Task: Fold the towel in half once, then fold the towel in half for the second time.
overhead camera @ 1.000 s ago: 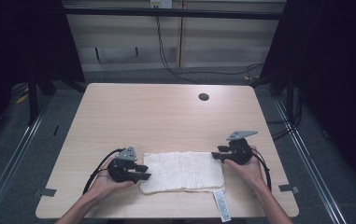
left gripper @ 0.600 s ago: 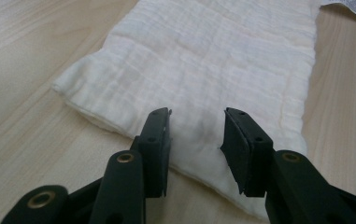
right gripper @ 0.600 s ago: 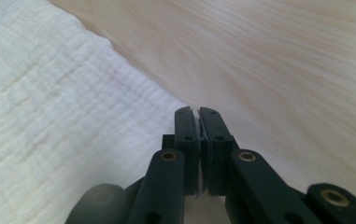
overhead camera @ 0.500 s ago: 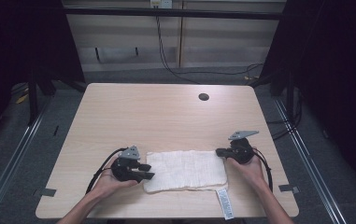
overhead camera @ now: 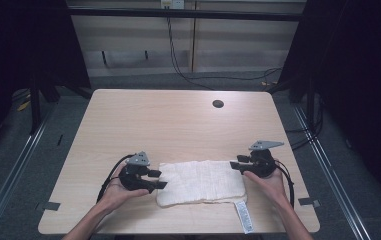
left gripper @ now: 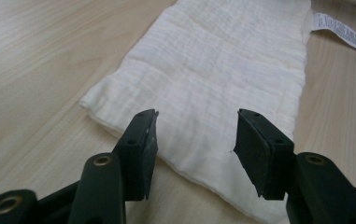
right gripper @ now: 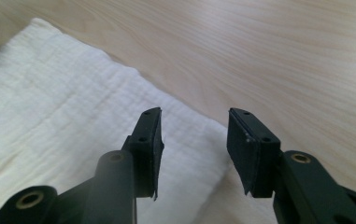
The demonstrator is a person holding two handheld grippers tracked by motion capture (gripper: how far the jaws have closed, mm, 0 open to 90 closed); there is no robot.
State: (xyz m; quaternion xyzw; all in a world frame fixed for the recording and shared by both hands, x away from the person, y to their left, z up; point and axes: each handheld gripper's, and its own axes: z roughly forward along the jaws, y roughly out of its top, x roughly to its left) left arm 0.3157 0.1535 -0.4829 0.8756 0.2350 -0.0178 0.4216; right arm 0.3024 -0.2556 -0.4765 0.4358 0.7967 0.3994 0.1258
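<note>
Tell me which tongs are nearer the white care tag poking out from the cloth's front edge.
Right. The right tongs sit open at the cloth's right end, just behind the care tag. The left tongs sit open at the cloth's left end, the cloth's length away.

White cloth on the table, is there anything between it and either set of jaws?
Nothing visible. The left gripper has just opened its jaws right over the near edge of the folded white cloth. The right gripper has done the same over the opposite end. Only bare table surrounds the cloth, apart from its own care tag.
</note>
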